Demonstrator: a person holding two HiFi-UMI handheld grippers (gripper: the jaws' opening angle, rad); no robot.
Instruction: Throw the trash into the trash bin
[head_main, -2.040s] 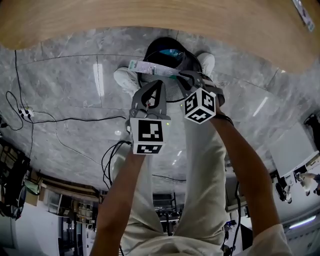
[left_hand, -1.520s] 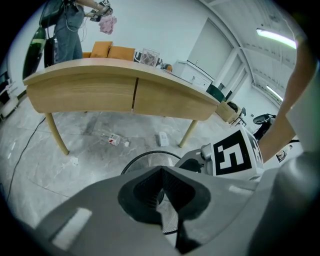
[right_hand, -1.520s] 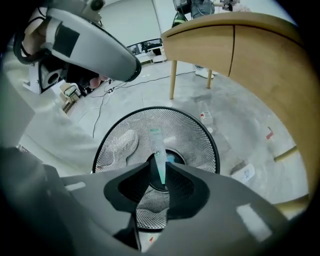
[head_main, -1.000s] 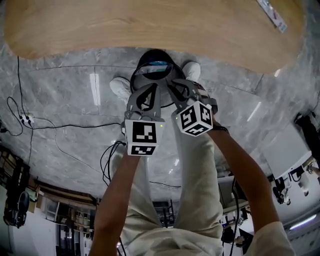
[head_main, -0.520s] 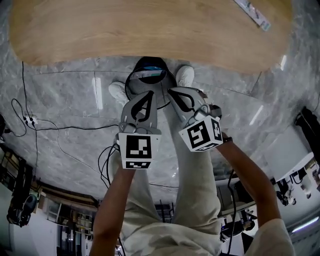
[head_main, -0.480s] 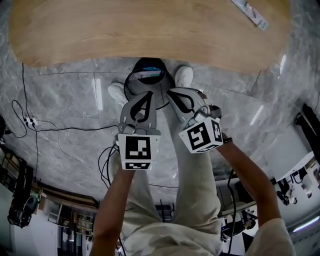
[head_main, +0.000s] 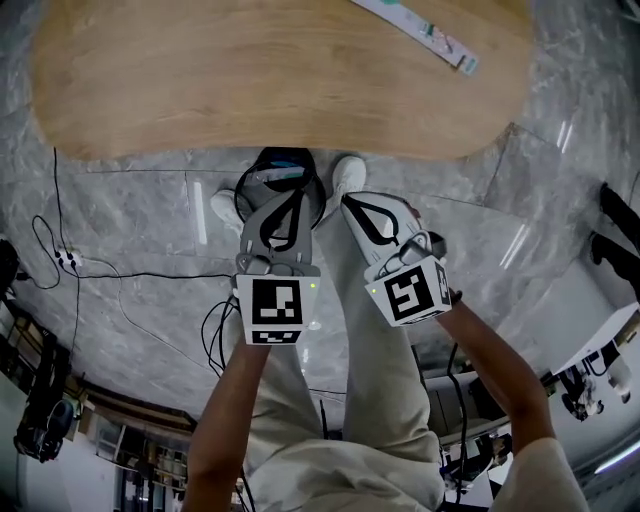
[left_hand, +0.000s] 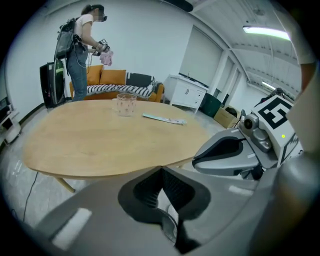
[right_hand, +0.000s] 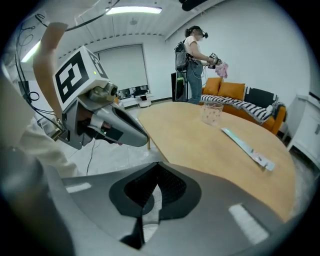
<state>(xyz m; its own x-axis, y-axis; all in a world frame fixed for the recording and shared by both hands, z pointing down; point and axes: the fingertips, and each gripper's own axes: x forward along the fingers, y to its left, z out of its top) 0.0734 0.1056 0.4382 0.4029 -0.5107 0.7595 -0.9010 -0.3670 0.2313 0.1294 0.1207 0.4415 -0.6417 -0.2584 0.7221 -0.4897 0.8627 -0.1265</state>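
Note:
A black trash bin (head_main: 283, 160) stands on the floor just under the wooden table's edge (head_main: 280, 90), with something pale inside it. My left gripper (head_main: 296, 192) hovers over its near side, shut and empty. My right gripper (head_main: 348, 202) is to the bin's right, also shut with nothing in it. A long, thin, pale wrapper (head_main: 415, 28) lies on the far right of the table; it also shows as the wrapper (left_hand: 164, 118) and the wrapper (right_hand: 247, 142). In the gripper views the left gripper (left_hand: 161, 171) and right gripper (right_hand: 158, 165) have their jaws closed together.
A clear cup (left_hand: 126, 104) stands on the table beyond the wrapper. White shoes (head_main: 347, 172) flank the bin. Cables (head_main: 120, 272) run across the marble floor at left. A person (left_hand: 82, 45) stands by an orange sofa (left_hand: 112, 77) past the table.
Two seconds ago the right gripper held a long wrapper over the bin; by one second ago it was gone. Both grippers have since drawn back from the bin, with more table in view.

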